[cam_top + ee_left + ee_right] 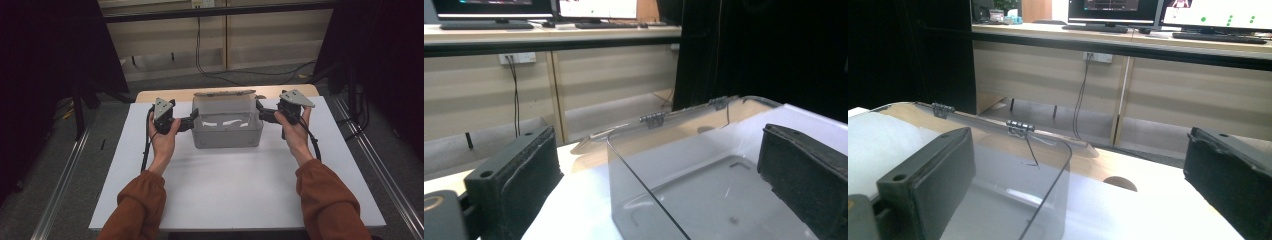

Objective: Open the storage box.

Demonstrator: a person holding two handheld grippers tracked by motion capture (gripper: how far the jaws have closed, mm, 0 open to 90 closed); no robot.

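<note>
Jaws of both the left gripper (192, 121) and right gripper (260, 112) stand released astride the end walls of the clear plastic box (227, 131), which we judge light, rigid, slippery, best pinched at its rim.

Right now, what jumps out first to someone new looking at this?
A clear plastic box with its hinged lid folded back sits mid-table on the white board. The left gripper and right gripper flank it, each open and straddling a side wall, one jaw inside the box and one outside.

Box (704, 190) btm cut by edge
</note>
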